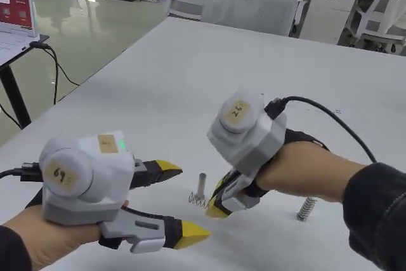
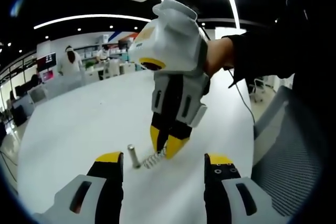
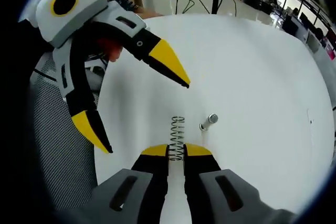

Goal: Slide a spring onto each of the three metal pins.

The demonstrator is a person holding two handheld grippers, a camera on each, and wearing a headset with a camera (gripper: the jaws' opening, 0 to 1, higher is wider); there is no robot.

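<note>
Workbench, mid-task: the right gripper (image 3: 177, 151) has its jaws nipped almost together on one end of a spring (image 3: 177, 135), w/ most of the coil sticking out past the tips, low over the white table (image 1: 190, 80). The upright pin (image 3: 209, 121) stands just beside the free end of the coil, off to one side of the tips, and is bare. The left gripper (image 2: 165, 161) is spread wide & holds nothing; pin and spring both sit just ahead of the gap btwn its jaws. A second spring (image 1: 306, 208) lies loose well behind the right tips, beyond the hand. Risks, as judged: held by one end only, the thin coil may flex or twist & miss the pin top. A nudge from the tips could topple the pin, since it's unclear whether it's fixed. A harder squeeze might crush coils or shoot the spring out.
</note>
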